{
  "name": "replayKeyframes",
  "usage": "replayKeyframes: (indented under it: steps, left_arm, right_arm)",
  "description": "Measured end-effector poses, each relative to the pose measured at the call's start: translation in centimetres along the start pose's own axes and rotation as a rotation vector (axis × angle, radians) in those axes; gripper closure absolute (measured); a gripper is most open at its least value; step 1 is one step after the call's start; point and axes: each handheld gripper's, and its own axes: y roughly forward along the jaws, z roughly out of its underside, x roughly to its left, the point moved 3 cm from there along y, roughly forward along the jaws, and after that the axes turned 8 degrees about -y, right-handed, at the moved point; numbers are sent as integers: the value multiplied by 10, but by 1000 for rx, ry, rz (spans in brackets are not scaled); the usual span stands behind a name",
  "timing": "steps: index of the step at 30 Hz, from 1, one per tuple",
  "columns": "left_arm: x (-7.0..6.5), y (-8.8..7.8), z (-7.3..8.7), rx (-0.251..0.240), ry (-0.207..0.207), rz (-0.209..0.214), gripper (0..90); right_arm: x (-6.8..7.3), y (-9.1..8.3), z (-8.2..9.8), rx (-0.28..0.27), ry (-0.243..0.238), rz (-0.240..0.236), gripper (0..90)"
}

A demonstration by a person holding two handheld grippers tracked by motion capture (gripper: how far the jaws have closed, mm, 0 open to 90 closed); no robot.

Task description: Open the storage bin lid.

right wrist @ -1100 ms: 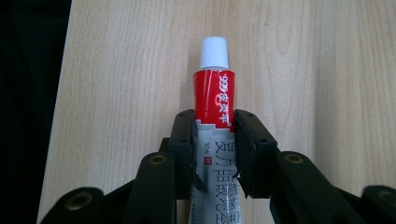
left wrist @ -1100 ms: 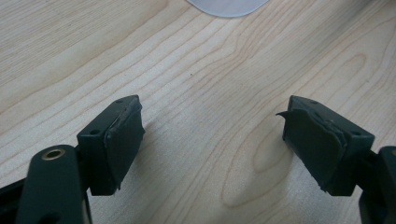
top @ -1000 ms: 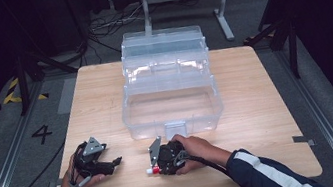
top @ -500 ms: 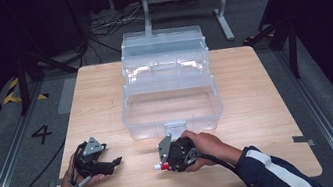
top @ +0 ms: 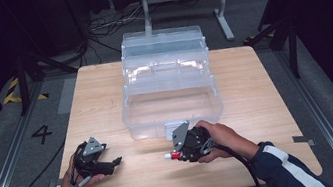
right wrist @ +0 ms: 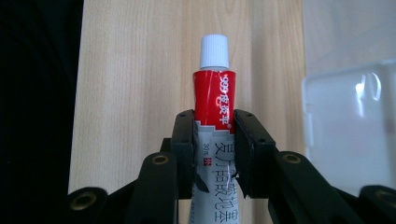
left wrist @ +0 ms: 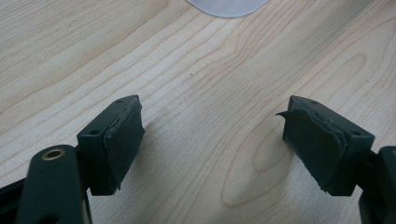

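The right claw [right wrist: 214,140] is pinching a red-and-white ointment tube [right wrist: 214,105] by its body, white cap pointing away, held just above the bench [top: 255,89] close in front of the clear plastic toolbox [top: 170,98]; the pick-up looks done, and placing the tube in the box's open lower bin appears to be what remains. The left claw [left wrist: 212,140] rests spread and empty over bare wood, well apart, and the box's front wall is the one edge to clear.
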Motion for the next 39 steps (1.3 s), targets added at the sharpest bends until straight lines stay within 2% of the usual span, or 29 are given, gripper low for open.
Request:
replayKeyframes:
  steps: [5, 9, 15, 21, 23, 24, 28, 30, 32, 39]
  left_arm:
    - [0, 0, 0, 0, 0, 0, 205]
    - [0, 0, 0, 0, 0, 0, 205]
    - [0, 0, 0, 0, 0, 0, 205]
    - [0, 0, 0, -1, -1, -1, 205]
    - [0, 0, 0, 0, -1, -1, 205]
    - [0, 0, 0, 0, -1, 0, 205]
    - [0, 0, 0, 0, -1, 0, 205]
    - [0, 0, 0, 0, -1, 0, 205]
    - [0, 0, 0, 0, -1, -1, 205]
    - [0, 0, 0, -1, 0, -2, 205]
  right_arm:
    - [-3, -19, 9, -15, 14, 31, 710]
    - [-5, -31, 15, -23, 24, 39, 710]
    - [-12, -55, 25, 9, 47, 69, 710]
    - [-14, -67, 26, 9, 60, 72, 710]
    - [-16, -70, 26, 10, 50, 88, 710]
    - [-16, -73, 26, 2, 66, 88, 711]
    - [-18, -80, 26, 5, 57, 100, 711]
    - [-21, -86, 25, 7, 54, 109, 711]
    - [-26, -94, 23, 6, 59, 137, 711]
    - [-40, -109, 22, 11, 80, 157, 711]
